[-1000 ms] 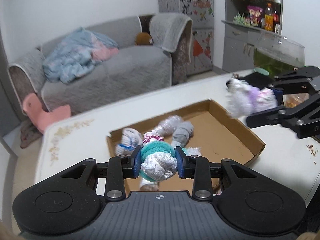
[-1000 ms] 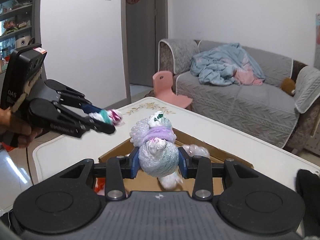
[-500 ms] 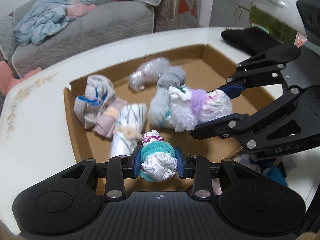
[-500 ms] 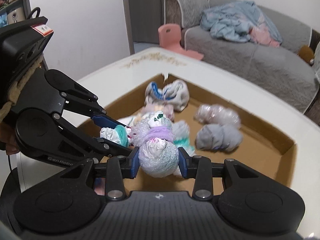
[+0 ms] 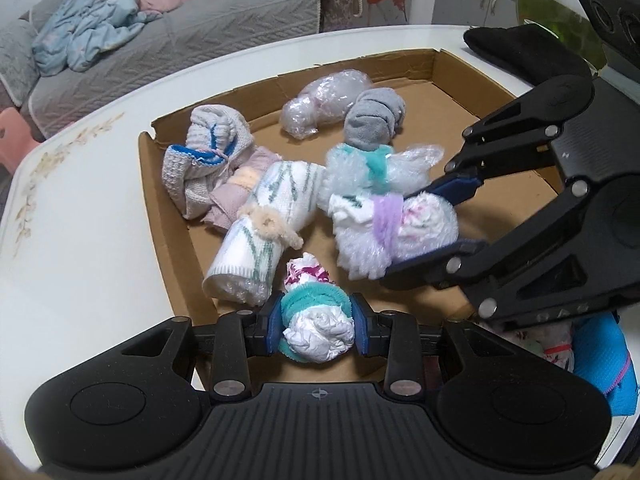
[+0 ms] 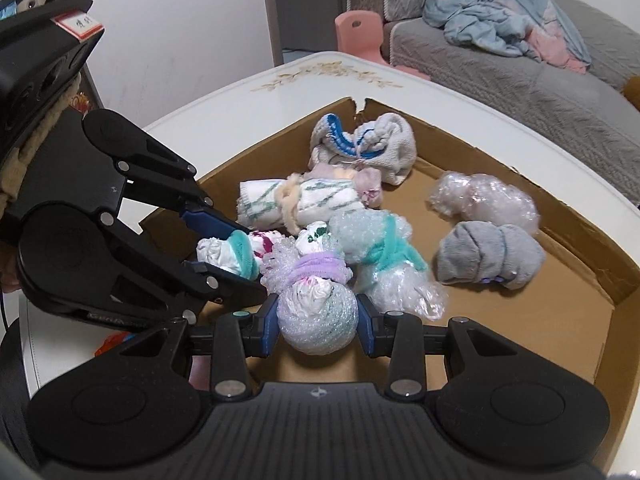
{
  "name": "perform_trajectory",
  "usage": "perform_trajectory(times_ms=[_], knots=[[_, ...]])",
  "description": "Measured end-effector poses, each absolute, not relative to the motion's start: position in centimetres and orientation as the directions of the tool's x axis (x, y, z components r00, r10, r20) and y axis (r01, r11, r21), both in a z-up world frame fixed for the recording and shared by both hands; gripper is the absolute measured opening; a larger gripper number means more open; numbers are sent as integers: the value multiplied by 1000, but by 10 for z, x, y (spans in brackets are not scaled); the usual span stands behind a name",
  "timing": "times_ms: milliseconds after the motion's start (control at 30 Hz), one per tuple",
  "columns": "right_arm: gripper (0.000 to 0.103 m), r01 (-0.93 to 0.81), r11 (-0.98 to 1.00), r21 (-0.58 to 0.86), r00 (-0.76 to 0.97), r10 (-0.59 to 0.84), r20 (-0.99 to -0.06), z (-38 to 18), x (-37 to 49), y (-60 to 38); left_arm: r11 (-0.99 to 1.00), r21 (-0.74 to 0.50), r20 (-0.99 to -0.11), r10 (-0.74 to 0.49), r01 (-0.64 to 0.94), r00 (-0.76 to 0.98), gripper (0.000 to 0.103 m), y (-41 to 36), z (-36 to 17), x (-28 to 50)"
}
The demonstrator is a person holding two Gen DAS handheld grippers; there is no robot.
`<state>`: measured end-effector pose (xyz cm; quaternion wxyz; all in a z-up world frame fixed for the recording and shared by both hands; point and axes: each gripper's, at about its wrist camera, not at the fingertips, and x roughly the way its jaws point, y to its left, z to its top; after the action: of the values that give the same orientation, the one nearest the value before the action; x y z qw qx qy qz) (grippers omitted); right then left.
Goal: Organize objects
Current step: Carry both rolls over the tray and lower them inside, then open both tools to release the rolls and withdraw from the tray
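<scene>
Below, a cardboard box [image 5: 440, 68] on a white table [image 5: 80, 240] holds several rolled sock bundles. Left gripper [image 5: 316, 322] fingers clamp a teal-banded bundle [image 5: 316, 320] over the box's near edge. Right gripper [image 6: 318, 320] fingers clamp a purple-banded bundle [image 6: 316, 304] just beside it.

Raised lettering on the black plastic body of the right gripper [image 5: 424, 232], seen from the left wrist, reads "DAS", faint and upside down. On the black plastic body of the left gripper [image 6: 228, 258], seen from the right wrist, raised letters begin "GenR"; the rest is too dim. A small red-edged white sticker [image 6: 78, 24] on the black camera housing above it carries handwriting too blurred to read.
</scene>
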<state>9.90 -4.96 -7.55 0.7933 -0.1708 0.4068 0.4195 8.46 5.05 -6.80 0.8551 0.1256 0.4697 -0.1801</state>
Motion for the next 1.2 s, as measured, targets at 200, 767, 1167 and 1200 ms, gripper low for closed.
perform_trajectory(times_ms=[200, 767, 1167, 1200], knots=[[36, -803, 593, 60, 315, 507, -802, -77, 100, -45, 906, 71, -845, -168, 417, 508, 43, 49, -69, 83], [43, -794, 606, 41, 304, 456, -837, -79, 105, -45, 909, 88, -849, -145, 407, 508, 58, 45, -70, 83], [60, -775, 627, 84, 299, 480, -825, -73, 110, -64, 913, 122, -842, -112, 388, 528, 83, 41, -59, 77], [61, -774, 627, 85, 300, 482, -823, -73, 110, -65, 912, 133, -839, -105, 388, 535, 85, 41, -57, 75]])
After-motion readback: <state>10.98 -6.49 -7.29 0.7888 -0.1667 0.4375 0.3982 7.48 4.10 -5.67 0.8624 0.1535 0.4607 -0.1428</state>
